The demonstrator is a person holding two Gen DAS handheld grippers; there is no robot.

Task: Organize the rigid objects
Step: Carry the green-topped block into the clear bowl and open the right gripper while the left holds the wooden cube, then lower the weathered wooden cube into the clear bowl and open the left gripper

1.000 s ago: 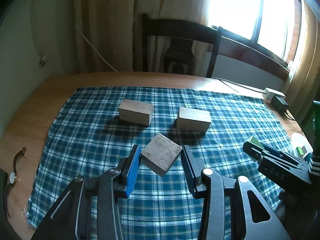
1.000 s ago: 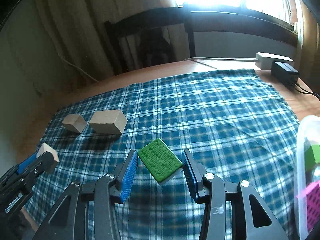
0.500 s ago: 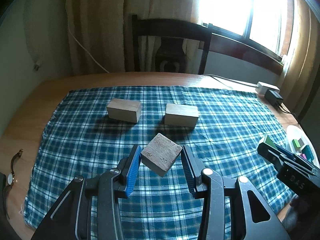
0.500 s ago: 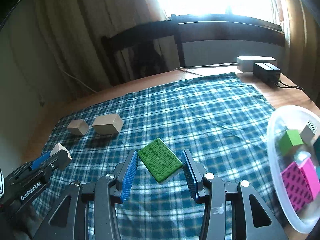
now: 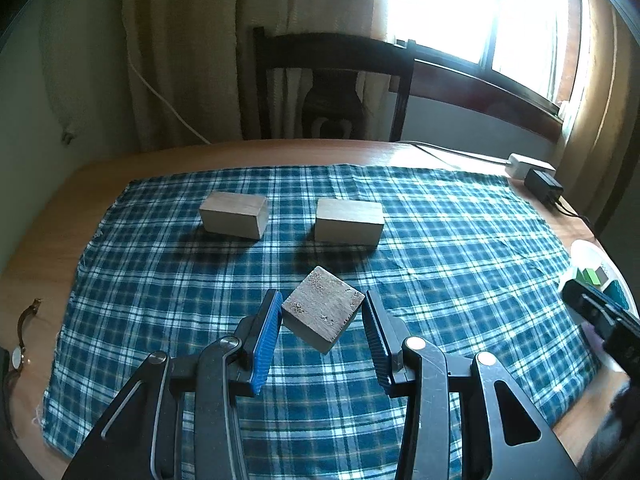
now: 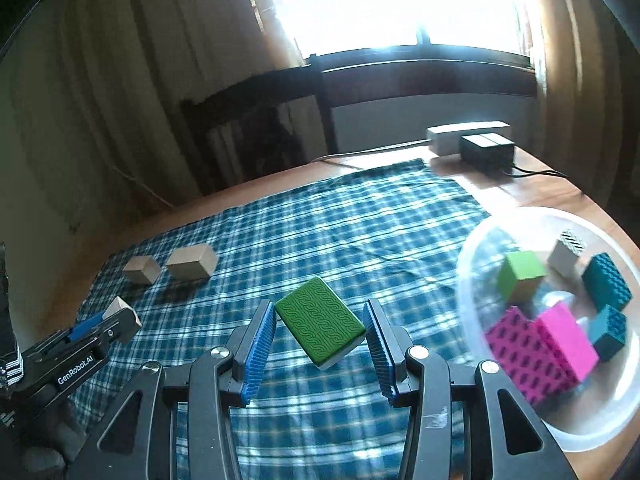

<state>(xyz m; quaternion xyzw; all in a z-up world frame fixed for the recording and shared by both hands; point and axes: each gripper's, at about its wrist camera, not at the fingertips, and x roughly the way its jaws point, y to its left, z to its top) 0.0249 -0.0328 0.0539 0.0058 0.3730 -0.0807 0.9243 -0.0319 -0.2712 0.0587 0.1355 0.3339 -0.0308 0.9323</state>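
Now, through my left wrist camera, my left gripper (image 5: 323, 322) has its jaws pinching a rough pale wooden cube (image 5: 322, 313), tilted so one corner points down, held clear above the blue-and-white checked cloth (image 5: 440, 248) that covers the wooden counter (image 5: 60, 208). Farther along the cloth lie two pale rectangular wooden blocks (image 5: 234, 215), side by side but apart, the second one (image 5: 348, 221) to the right. A wristwatch (image 5: 22, 344) rests on the bare counter at the left edge. At the far right, my right gripper (image 5: 576, 294) shows only as a dark tip in front of a clear plastic bowl (image 5: 584, 248). A dark wooden chair (image 5: 332, 60) stands behind the counter.

Through my right wrist camera, that gripper's jaws pinch a green patterned rectangular block (image 6: 320, 326), tilted, above the cloth. Just to the right sits the clear bowl on the counter, holding a green cube (image 6: 520, 272), pink blocks (image 6: 564, 340), teal blocks (image 6: 606, 280) and a white patterned one (image 6: 568, 250). A white power strip (image 6: 464, 134) and a black adapter (image 6: 486, 150) lie at the counter's far end.
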